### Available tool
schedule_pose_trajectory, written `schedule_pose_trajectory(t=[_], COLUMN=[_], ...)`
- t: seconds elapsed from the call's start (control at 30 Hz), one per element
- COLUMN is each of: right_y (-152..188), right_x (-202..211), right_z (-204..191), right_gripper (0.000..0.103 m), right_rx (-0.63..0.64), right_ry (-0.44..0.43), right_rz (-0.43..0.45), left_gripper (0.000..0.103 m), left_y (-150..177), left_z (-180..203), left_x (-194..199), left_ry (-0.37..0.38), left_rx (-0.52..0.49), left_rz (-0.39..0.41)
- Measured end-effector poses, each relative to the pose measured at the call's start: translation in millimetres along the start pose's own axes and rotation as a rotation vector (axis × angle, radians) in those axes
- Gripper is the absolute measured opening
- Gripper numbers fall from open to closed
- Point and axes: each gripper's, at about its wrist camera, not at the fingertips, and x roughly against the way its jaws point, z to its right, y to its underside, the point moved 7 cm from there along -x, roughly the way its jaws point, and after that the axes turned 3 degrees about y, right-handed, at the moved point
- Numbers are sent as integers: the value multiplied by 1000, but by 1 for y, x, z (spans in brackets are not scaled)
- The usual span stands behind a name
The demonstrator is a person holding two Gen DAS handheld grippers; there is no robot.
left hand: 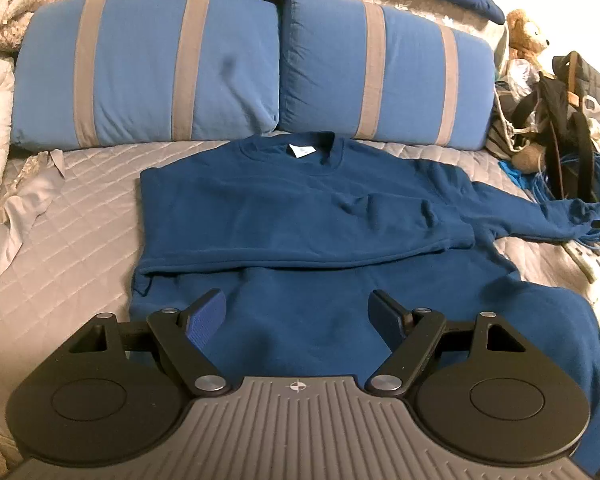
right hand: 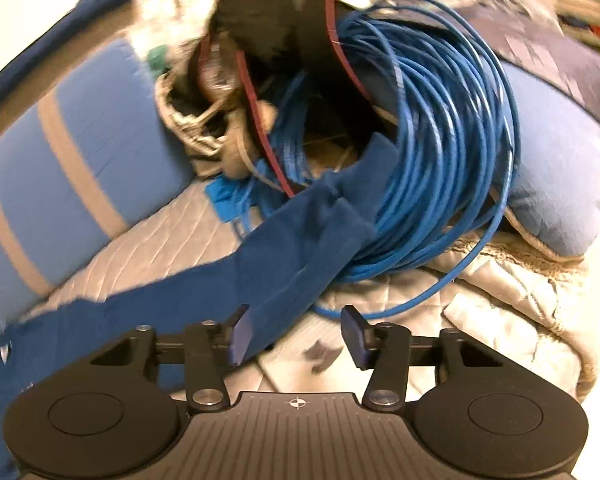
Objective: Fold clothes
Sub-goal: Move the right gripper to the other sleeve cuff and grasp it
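Note:
A dark blue sweatshirt [left hand: 300,208] lies flat on the grey quilted bed cover [left hand: 72,216], collar and white label toward the pillows. One sleeve is folded across its chest; the other sleeve [left hand: 540,212] stretches out to the right. My left gripper [left hand: 298,312] hovers open over the sweatshirt's lower part, with nothing between its fingers. In the right wrist view the outstretched sleeve [right hand: 300,240] runs up onto a coil of blue cable [right hand: 432,160]. My right gripper [right hand: 296,334] is open just above the sleeve, the left finger over its edge.
Two blue pillows with grey stripes [left hand: 148,68] line the head of the bed. A pile of bags, straps and a teddy bear [left hand: 524,36] sits at the right beside the cable. Crumpled pale bedding [left hand: 4,40] lies at the left, and another blue cushion [right hand: 560,168] beyond the cable.

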Motion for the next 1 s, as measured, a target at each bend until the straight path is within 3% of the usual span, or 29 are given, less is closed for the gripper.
schedule_pose_trajectory(t=[0.23, 0.4, 0.53, 0.7, 1.0], right_y=[-22, -30, -32, -32, -39], right_x=[-26, -37, -43, -45, -29], right_z=[32, 38, 41, 36, -5], right_gripper=[44, 42, 33, 15, 10], right_rx=[-197, -232, -257, -244, -114], right_ry=[1, 5, 11, 24, -11], right_rz=[3, 12, 10, 7, 36], left_gripper=[78, 78, 78, 78, 78], left_y=[-1, -3, -4, -4, -5], left_z=[1, 1, 0, -1, -4], left_x=[-2, -5, -7, -8, -12], left_ry=[7, 21, 35, 46, 49], left_rx=[-1, 3, 15, 30, 45], left_rz=[-4, -8, -8, -8, -11])
